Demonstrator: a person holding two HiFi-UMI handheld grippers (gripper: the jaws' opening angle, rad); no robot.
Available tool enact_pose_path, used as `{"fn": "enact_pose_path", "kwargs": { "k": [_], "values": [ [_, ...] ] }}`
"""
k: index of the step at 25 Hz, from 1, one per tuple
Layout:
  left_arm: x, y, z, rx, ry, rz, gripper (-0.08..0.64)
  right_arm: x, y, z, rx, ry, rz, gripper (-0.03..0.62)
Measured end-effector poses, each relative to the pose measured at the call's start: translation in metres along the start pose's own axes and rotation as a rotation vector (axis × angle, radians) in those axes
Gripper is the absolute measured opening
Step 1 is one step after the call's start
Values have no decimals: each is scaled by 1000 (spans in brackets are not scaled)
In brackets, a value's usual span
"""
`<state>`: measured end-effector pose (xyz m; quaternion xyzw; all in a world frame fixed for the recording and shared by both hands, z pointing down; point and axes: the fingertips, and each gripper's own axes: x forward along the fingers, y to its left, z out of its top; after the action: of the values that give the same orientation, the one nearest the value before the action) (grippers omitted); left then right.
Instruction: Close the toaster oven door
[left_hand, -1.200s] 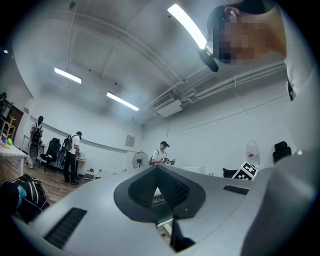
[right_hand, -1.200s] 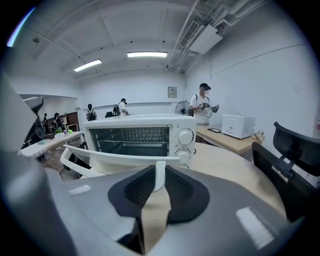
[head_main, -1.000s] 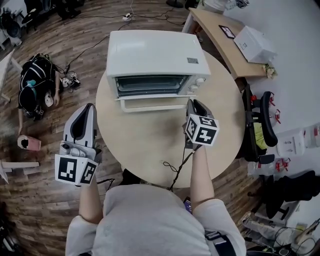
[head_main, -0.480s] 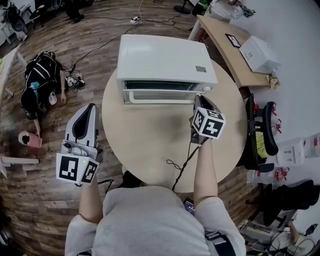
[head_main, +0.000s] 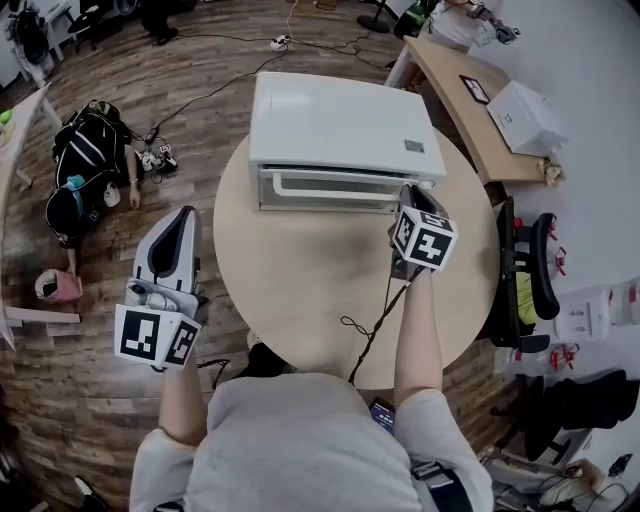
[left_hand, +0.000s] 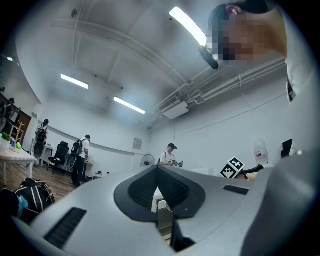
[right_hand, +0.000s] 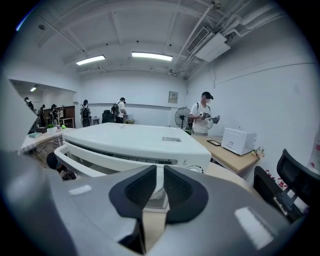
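Toaster oven (head_main: 340, 115) at the counter's (head_main: 300, 290) twelve o'clock, its door (head_main: 330, 187) looking shut; little remains. Your right claw (head_main: 412, 192), at the door's three o'clock end, has just been narrowing, slightly open and empty; left claw (head_main: 178, 222) closed, idle.

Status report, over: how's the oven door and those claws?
Left gripper shut, beside the table. Right gripper at the handle's right end, jaws just been closing, handle end in the gap. Oven door up, looks shut. Nothing blocking.
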<state>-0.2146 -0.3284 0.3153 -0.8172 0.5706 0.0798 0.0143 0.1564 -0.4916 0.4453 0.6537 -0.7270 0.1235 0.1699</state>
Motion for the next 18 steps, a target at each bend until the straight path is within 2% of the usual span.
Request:
{"fn": "enact_pose_path", "kwargs": {
  "k": [3,5,9,13,18],
  "values": [
    [-3,7,1,1,0,10,6,5,4,5,-23,-7,-6,42],
    [-6,12,1,3,0,19,6,8,7,7,-24,-13,-5,10],
    [-11,20,3,6,-2,35,6,10,4,8,48,-25,0,9],
    [-17,30,1,-5,-5,50,6,11,8,8,12,-20,-15,9],
    [-16,26,2,-10,-11,28,6,5,14,8,65,-68,33,9]
  ]
}}
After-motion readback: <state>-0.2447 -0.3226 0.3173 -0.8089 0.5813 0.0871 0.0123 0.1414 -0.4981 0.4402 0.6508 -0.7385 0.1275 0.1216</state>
